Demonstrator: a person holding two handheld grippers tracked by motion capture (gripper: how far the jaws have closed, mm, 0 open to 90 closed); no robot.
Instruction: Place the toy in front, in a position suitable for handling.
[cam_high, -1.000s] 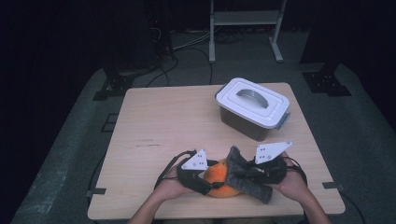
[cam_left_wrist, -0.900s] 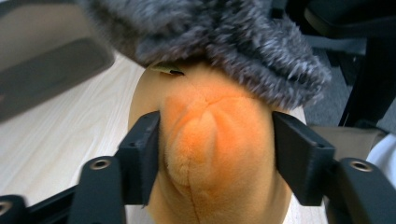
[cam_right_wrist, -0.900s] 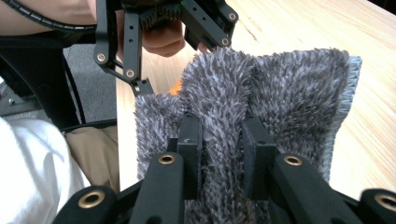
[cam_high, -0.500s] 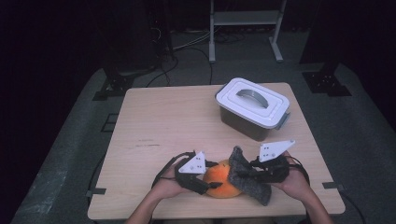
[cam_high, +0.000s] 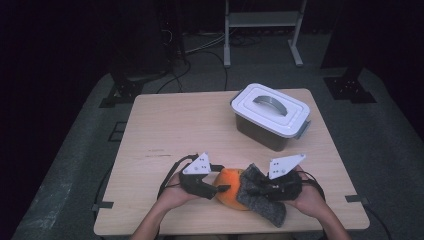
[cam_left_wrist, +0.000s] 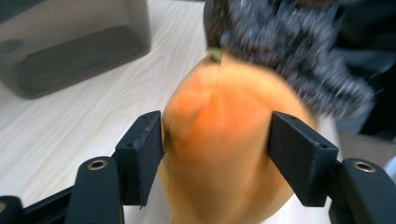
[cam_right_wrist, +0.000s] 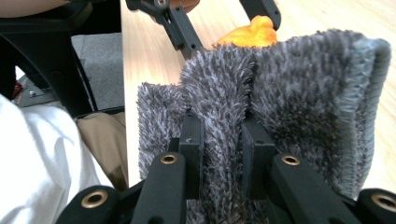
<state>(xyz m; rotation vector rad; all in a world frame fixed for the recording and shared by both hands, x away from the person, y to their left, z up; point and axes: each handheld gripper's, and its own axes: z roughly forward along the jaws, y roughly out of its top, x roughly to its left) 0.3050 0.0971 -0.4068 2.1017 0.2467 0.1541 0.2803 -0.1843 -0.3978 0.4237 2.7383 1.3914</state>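
- Table (cam_high: 165, 125): lidded grey container (cam_high: 271, 116) at far right.
- Grey fuzzy cloth (cam_right_wrist: 280, 102): pressed against the orange fruit's right side, near front edge.
- Orange fruit (cam_left_wrist: 219, 140): clamped between left gripper (cam_left_wrist: 215, 154) jaws, half-spread.
- Right gripper (cam_right_wrist: 222, 140): jaws nearly together, pinching a cloth fold.

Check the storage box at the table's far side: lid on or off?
On. The white lid sits flat on the storage box, its grey handle lying flat.
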